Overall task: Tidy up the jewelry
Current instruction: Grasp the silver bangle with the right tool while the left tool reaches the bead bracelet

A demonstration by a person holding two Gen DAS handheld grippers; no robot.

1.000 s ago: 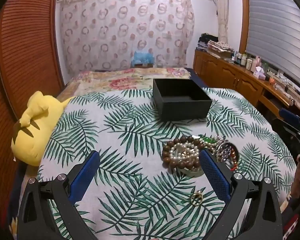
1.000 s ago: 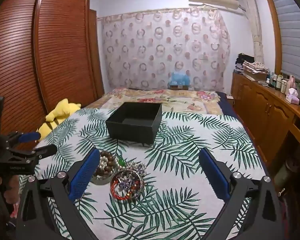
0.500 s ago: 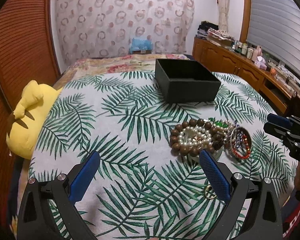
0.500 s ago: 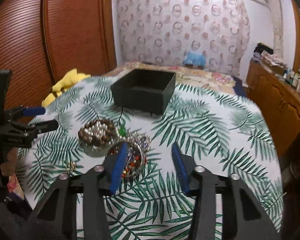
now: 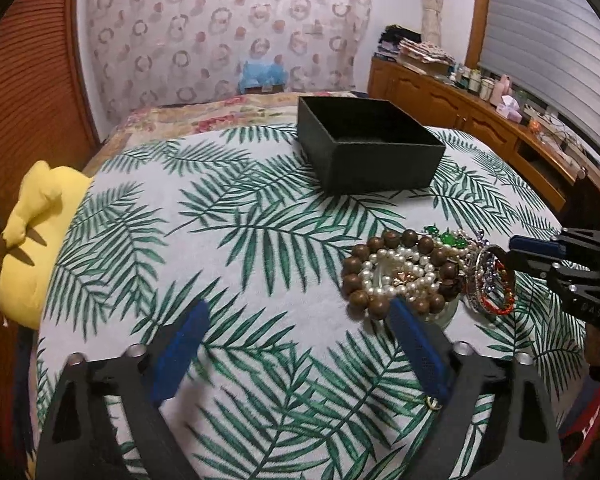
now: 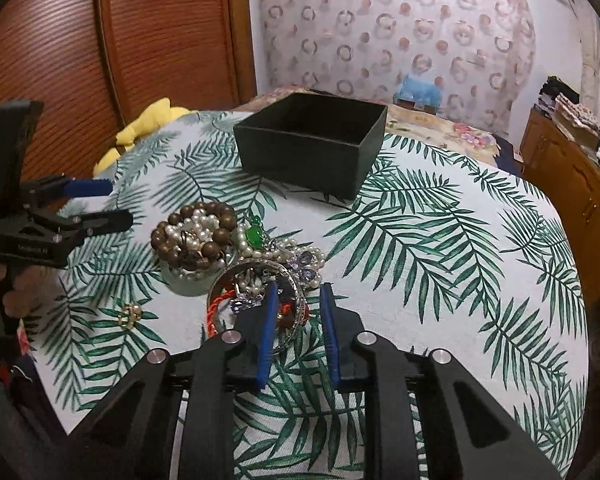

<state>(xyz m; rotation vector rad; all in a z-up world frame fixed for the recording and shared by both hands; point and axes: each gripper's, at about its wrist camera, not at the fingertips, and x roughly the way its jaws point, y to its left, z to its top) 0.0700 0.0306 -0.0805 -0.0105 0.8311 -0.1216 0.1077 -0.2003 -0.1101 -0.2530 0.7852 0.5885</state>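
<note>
A pile of jewelry lies on the palm-leaf cloth: a brown wooden bead bracelet (image 5: 396,268) around white pearls, a green pendant (image 6: 253,235), and a silver bangle with red cord (image 6: 260,300). A small gold ring (image 6: 129,313) lies apart. An open black box (image 5: 368,148) stands behind, also in the right wrist view (image 6: 312,144). My left gripper (image 5: 296,344) is open, just short of the bead bracelet. My right gripper (image 6: 298,300) is partly closed, its fingers straddling the bangle's rim without visibly pinching it.
A yellow plush toy (image 5: 32,240) lies at the bed's left edge. A wooden dresser (image 5: 480,120) with bottles runs along the right. A wooden wardrobe (image 6: 100,40) stands at the left. Bare leaf-patterned cloth (image 6: 460,260) spreads to the right of the pile.
Both grippers have moved down and closer to the jewelry pile. My right gripper has narrowed from wide open to a small gap around the bangle's rim.
</note>
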